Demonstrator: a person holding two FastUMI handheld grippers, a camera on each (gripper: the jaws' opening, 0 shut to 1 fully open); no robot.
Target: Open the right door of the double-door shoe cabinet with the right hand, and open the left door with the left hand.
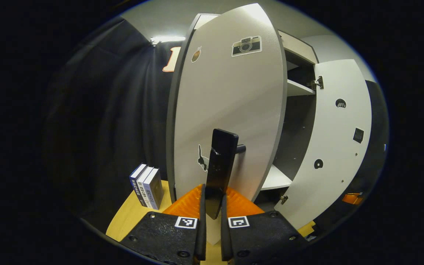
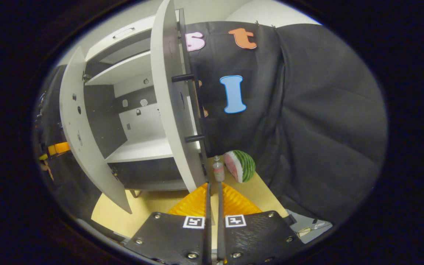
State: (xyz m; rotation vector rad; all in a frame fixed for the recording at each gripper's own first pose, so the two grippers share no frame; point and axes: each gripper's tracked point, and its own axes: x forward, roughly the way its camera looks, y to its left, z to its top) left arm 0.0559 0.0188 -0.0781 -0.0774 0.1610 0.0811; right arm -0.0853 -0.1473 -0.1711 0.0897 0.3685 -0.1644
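Note:
The shoe cabinet (image 1: 296,88) stands with both doors swung out and its pale shelves showing. In the left gripper view the left door (image 1: 230,103), which carries a camera sticker, is close ahead. Its flat black handle (image 1: 221,162) runs down between my left gripper's (image 1: 212,195) fingers, which are shut on it. The right door (image 1: 339,140) stands open beyond, inner face showing. In the right gripper view the right door (image 2: 169,110) is edge-on. Its black handle (image 2: 194,138) reaches down into my right gripper (image 2: 212,193), shut on its lower end. The left door (image 2: 76,121) is open at the left.
The cabinet stands on a wooden tabletop (image 1: 131,217). Three upright books (image 1: 146,186) sit left of the left door. A watermelon slice (image 2: 239,165) and a small bottle (image 2: 218,171) stand just right of the right door. Black cloth walls close in on both sides.

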